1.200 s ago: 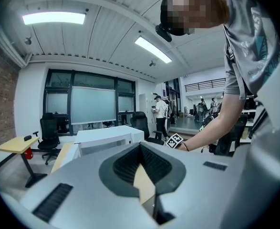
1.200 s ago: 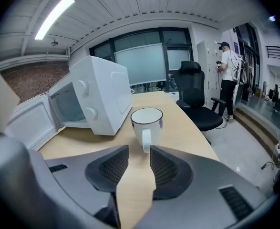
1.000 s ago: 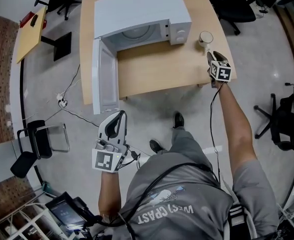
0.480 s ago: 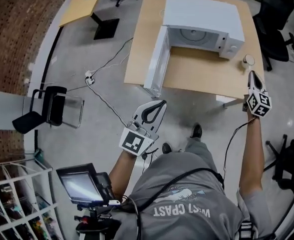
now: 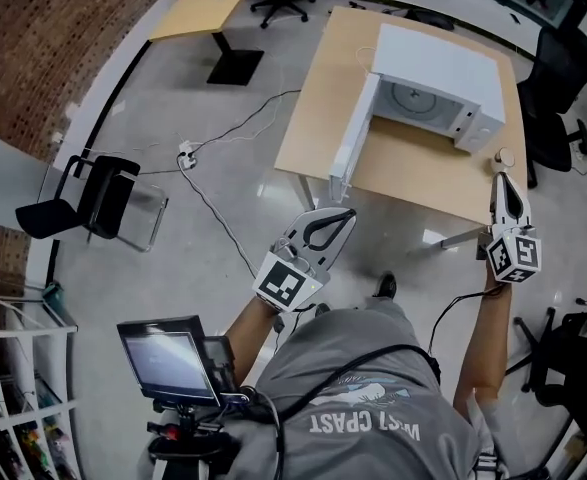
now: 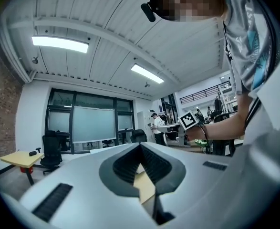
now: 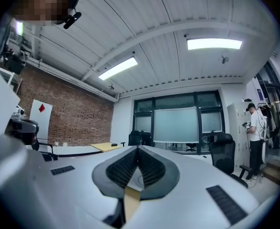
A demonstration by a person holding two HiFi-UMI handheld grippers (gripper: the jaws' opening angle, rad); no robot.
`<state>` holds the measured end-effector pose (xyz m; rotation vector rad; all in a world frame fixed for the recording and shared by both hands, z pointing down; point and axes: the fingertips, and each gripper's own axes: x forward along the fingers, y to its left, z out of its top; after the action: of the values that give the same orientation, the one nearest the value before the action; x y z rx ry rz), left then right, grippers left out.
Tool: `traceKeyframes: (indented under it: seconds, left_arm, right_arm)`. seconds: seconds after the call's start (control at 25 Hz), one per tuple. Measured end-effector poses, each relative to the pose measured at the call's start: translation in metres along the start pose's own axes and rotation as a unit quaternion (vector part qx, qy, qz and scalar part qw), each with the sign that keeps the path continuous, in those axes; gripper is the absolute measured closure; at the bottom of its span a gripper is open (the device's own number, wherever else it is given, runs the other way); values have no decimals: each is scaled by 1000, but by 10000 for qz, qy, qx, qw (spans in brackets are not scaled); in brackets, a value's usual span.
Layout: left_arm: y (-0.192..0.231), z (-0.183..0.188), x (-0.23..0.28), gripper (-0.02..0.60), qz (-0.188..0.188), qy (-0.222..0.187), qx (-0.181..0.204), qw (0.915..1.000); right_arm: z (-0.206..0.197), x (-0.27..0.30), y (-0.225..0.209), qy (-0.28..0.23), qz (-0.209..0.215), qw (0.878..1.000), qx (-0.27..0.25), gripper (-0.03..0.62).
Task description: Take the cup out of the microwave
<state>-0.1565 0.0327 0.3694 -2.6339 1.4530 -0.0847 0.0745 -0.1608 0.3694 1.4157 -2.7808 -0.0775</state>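
Observation:
The white microwave stands on the wooden table with its door swung open to the left. Its turntable shows, and nothing stands on it. The small white cup stands on the table just right of the microwave, near the table's edge. My right gripper is shut and empty, held off the table just short of the cup, its tips towards it. My left gripper is shut and empty over the floor below the door's end. In both gripper views the jaws, left and right, meet with nothing between them.
A black chair stands on the floor at the left, with cables running towards the table. Black office chairs crowd the table's right side. A small yellow table is at the far left. A screen sits by my left elbow.
The whole view has backed away from the table. My right gripper has drawn back from the cup, which stays on the table. My left gripper has moved along over the floor.

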Motion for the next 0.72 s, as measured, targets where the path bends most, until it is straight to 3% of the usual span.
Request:
traceKeyframes:
  seconds: [0.44,0.72]
  left_arm:
    - [0,19,-54,555,-114,-495,90,9987]
    - [-26,19,-46,555,-312,-507,-3,9982]
  right_arm:
    - [72,-70,110,-278,341,9943,-976,583]
    - [94,-123,133,-377,462,9889,-1364,583]
